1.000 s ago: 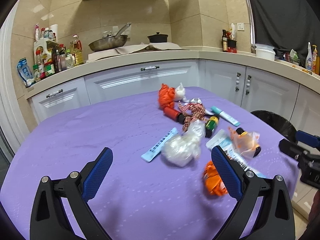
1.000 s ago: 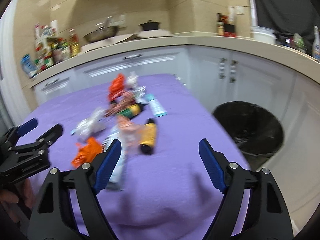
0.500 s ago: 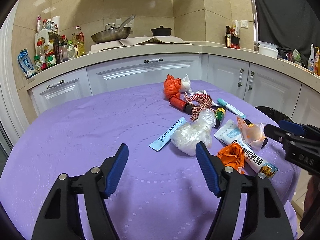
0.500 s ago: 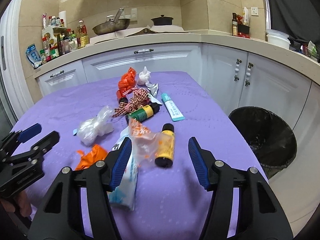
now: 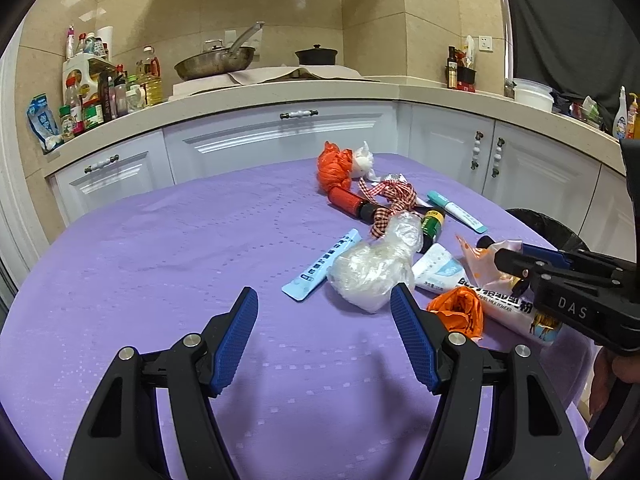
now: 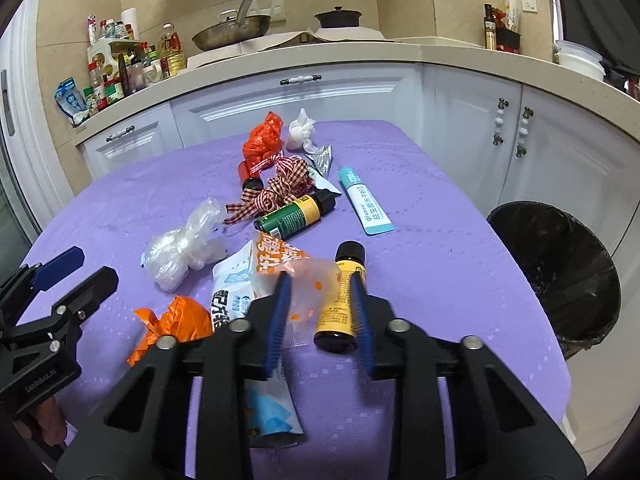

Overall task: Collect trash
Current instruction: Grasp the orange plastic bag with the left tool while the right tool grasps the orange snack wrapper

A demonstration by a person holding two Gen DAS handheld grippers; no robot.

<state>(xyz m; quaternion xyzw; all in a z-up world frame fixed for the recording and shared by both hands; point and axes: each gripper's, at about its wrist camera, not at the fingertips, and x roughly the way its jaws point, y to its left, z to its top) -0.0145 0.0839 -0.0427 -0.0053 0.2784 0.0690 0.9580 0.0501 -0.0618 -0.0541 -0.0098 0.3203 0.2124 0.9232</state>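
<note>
On the purple table [image 6: 440, 216] | my right gripper [image 6: 320, 304] has just been closing, now pinching the yellow bottle [image 6: 340, 304] with a clear wrapper [image 6: 308, 292] | left gripper [image 5: 324, 336] spread, empty | bin [image 6: 560, 272] beside the table; nearly all trash left.

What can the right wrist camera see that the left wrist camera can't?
Only the right wrist view shows the right gripper closing around a clear orange-dotted wrapper and a yellow bottle, plus the whole open bin. Only the left wrist view shows the left gripper's open jaws from behind, nothing between them. Both show the purple tablecloth, the clear plastic bag and the crumpled orange bag.
</note>
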